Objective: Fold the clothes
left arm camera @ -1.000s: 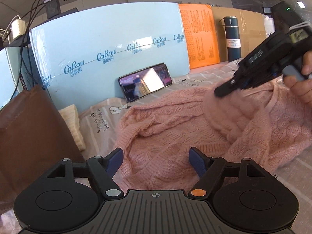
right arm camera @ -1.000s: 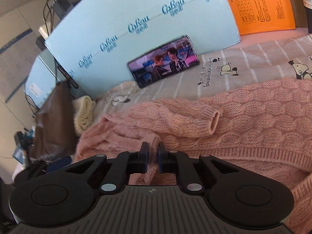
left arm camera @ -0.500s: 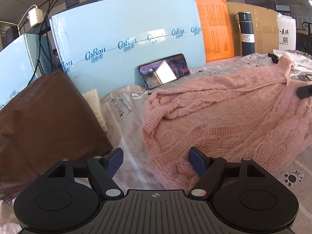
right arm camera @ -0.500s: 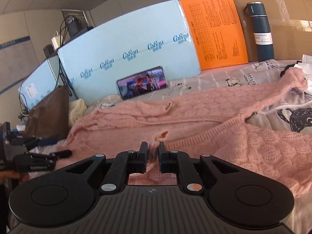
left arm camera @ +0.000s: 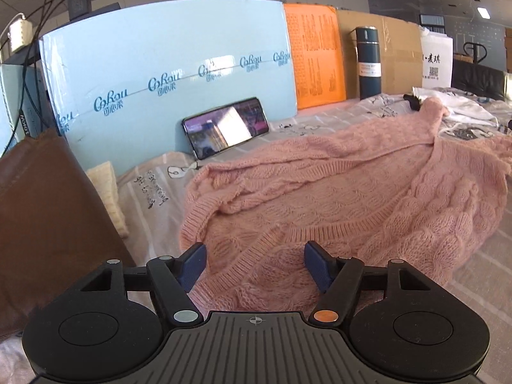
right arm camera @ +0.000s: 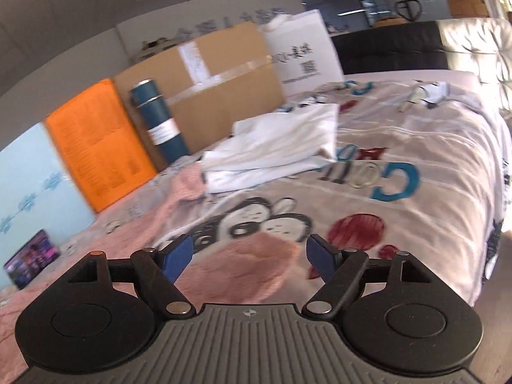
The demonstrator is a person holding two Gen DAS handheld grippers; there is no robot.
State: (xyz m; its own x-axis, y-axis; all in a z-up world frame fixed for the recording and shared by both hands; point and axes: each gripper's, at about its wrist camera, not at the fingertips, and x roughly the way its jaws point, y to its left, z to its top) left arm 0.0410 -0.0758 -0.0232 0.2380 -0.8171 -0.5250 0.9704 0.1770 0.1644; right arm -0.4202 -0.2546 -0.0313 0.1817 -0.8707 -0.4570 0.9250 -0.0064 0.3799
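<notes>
Left gripper spread, narrowing over pink sweater, right gripper just released, spread

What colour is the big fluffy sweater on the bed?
Pink. The cable-knit sweater shows best in the left wrist view, spread across the bed.

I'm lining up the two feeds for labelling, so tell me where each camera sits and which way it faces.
Left wrist: sits on the left hand-held gripper, looks along its open fingers at the pink sweater, with the phone leaning on the blue board behind.
Right wrist: sits on the right hand-held gripper, whose jaws have just been opening, above a sweater edge; faces the white garment on the printed bedsheet.
Shared: sweater, phone, blue bottle, orange sheet, cardboard box.
</notes>
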